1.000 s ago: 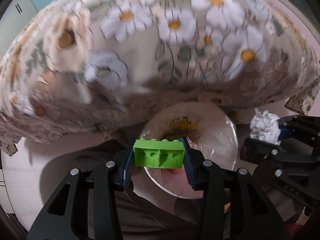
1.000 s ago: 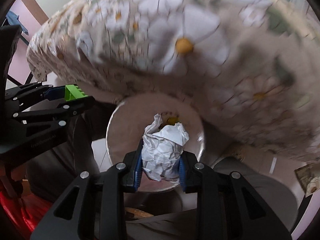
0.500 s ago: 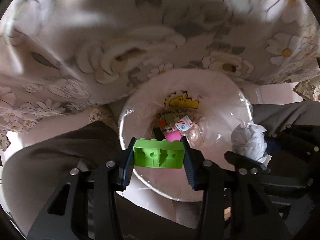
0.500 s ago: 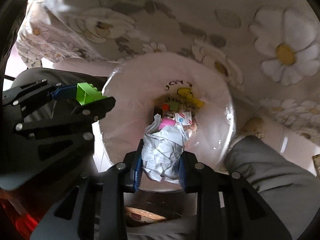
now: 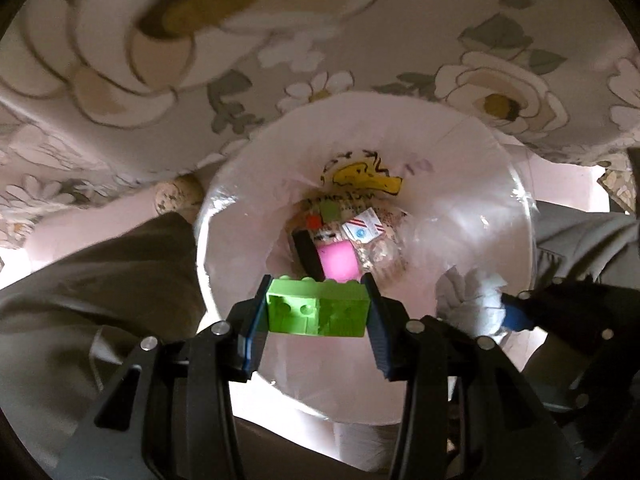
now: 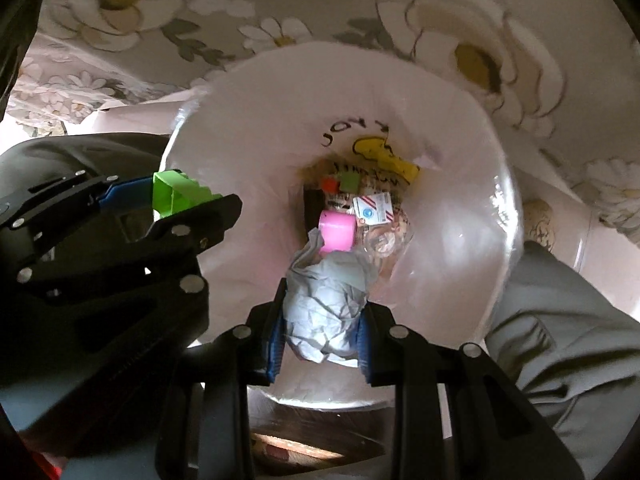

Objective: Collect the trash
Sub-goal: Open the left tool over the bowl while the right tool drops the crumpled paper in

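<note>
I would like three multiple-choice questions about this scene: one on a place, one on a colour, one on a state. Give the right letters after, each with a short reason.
1. Where does the pink block lie?
A. on the floral cloth
B. at the bottom of the bin
C. in the right gripper

2. What colour is the toy brick in the left gripper?
A. green
B. red
C. blue

3. What is the state of the right gripper?
A. open and empty
B. shut on nothing
C. shut on the crumpled paper

Key: 1 B, it lies among litter deep inside the white bin. 2 A, bright green between the fingers. 3 C, both fingers press the crumpled paper.
</note>
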A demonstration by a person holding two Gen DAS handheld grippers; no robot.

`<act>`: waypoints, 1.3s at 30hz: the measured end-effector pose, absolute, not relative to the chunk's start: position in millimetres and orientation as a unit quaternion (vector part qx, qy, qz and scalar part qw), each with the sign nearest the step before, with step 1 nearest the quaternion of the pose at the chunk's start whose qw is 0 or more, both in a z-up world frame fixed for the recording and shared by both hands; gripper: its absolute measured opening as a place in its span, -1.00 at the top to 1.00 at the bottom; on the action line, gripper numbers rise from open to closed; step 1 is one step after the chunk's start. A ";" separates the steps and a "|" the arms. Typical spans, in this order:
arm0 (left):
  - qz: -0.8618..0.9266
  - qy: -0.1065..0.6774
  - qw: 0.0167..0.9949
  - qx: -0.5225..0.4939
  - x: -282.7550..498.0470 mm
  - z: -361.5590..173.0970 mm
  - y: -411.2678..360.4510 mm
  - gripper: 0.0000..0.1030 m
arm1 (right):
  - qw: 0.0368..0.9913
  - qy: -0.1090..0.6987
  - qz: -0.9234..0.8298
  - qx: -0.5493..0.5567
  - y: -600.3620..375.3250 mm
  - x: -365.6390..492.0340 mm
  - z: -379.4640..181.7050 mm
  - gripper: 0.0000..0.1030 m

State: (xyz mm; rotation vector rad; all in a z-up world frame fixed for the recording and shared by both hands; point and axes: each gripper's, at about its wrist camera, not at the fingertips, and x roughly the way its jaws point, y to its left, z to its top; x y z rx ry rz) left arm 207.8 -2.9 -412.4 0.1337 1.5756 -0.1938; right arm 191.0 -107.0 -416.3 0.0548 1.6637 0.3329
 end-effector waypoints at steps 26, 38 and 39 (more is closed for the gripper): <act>-0.057 0.742 0.668 0.022 218.1 -441.3 -1.4 -0.07 | 0.626 0.769 0.120 0.056 -112.8 198.3 -446.9 -0.01; -0.053 0.730 0.680 0.032 214.7 -431.4 -4.6 -0.07 | 0.640 0.757 0.121 0.043 -111.5 195.0 -435.4 -0.01; -0.054 0.726 0.684 0.034 213.4 -425.9 -4.6 -0.07 | 0.646 0.752 0.122 0.038 -111.2 194.2 -429.9 -0.01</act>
